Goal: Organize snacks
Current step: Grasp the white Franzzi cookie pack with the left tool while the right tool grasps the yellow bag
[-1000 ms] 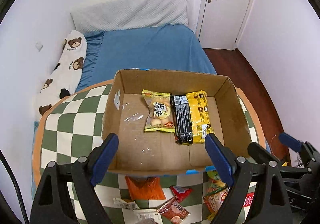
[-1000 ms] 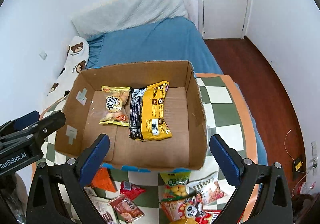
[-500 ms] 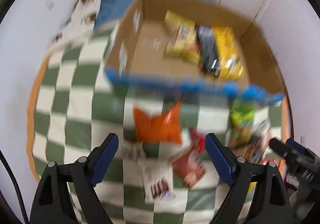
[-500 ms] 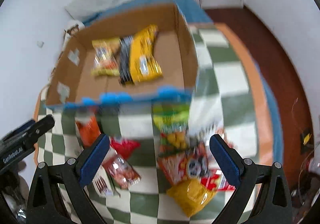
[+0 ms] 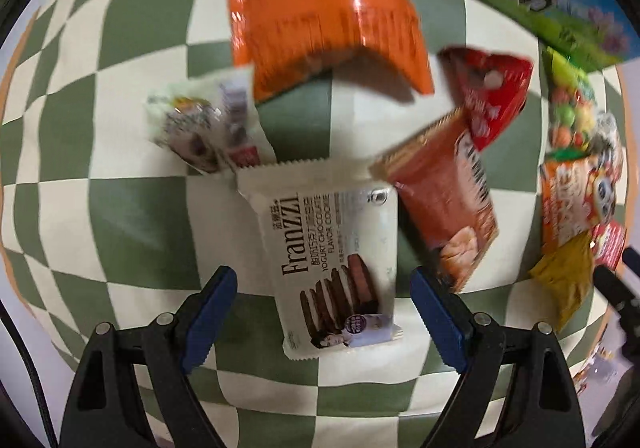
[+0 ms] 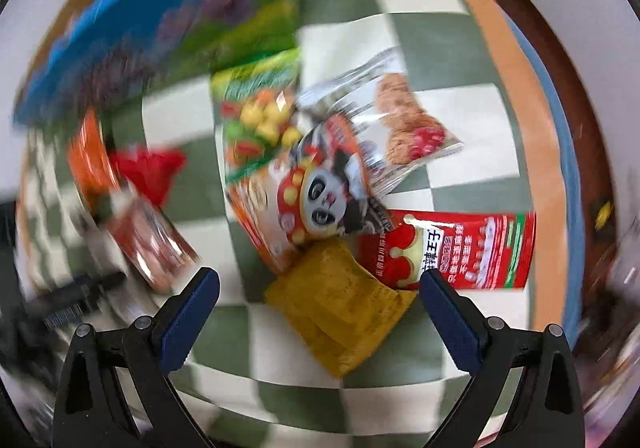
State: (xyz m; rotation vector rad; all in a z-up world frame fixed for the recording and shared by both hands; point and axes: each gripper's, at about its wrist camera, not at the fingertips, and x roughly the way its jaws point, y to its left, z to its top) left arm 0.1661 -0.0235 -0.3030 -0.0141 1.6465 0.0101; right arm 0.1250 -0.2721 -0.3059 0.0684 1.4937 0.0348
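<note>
The left gripper [image 5: 322, 300] points down with its jaws wide and nothing pinched; the white cookie packet [image 5: 334, 260] lies flat on the checked cloth [image 5: 132, 216] between its fingers, an orange bag [image 5: 324, 12] beyond. The right gripper [image 6: 320, 296] is also spread wide and empty, a mustard-yellow packet [image 6: 340, 300] lying between its fingers, a panda packet [image 6: 308, 200] just past that and a red packet [image 6: 460, 252] by its right finger.
</note>
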